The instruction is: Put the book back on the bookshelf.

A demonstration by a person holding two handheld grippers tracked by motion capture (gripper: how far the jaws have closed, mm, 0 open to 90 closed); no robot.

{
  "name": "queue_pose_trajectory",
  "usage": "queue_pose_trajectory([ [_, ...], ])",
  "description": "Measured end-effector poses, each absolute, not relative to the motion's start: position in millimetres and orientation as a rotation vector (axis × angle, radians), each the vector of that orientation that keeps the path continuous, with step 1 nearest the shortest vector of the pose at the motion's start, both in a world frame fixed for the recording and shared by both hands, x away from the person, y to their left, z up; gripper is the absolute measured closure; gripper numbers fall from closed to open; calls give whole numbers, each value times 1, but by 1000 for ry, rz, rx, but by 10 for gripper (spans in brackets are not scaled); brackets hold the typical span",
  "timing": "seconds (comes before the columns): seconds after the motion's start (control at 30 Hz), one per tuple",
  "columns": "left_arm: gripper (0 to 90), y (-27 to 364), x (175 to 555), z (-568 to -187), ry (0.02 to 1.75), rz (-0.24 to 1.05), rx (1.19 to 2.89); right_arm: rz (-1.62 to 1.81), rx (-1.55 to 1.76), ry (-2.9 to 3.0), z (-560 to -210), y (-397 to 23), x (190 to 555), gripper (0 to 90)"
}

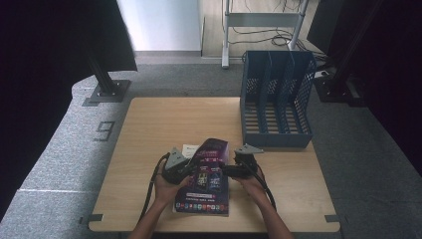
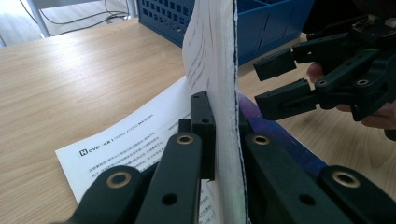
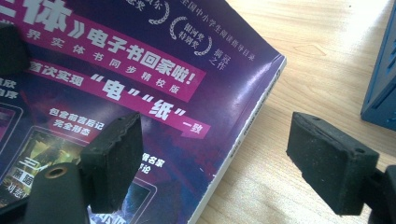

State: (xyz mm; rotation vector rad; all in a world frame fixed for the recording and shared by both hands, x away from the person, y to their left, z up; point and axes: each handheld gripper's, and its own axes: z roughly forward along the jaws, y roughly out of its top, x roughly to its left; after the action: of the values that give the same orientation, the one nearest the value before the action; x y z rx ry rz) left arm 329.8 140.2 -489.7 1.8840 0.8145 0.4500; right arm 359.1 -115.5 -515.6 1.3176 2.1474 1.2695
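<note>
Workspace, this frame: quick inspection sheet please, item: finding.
Surface: wooden table, bare wood around the things on it.
Job's things: purple book near the front edge, its cover and some pages lifted upright; blue file rack at the far right, slots look empty.
Clutter: printed white sheet lying flat under or beside the book.
Grippers: left gripper jaws shut on the lifted cover and pages; right gripper jaws open, straddling the book's edge, not touching it.
Cables: black cable trailing from the left gripper; loose cables on the floor behind the rack.
Surroundings: grey carpet, metal stand legs, dark curtains both sides.
</note>
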Motion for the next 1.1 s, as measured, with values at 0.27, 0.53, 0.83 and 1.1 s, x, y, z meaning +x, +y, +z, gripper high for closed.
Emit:
queue_pose_trajectory([
  [0.27, 877, 140, 327, -485, 792, 455, 1880, 1275, 1315, 2136, -517, -115, 361, 188],
  [0.53, 878, 139, 323, -480, 769, 456, 1875, 1284, 1318, 2151, -520, -116, 365, 186],
  [0.83, 878, 138, 320, -477, 753, 462, 1870, 1305, 1332, 2171, -524, -115, 368, 187],
  [1.1, 877, 137, 320, -478, 753, 459, 1874, 1333, 1333, 2216, -527, -114, 370, 181],
])
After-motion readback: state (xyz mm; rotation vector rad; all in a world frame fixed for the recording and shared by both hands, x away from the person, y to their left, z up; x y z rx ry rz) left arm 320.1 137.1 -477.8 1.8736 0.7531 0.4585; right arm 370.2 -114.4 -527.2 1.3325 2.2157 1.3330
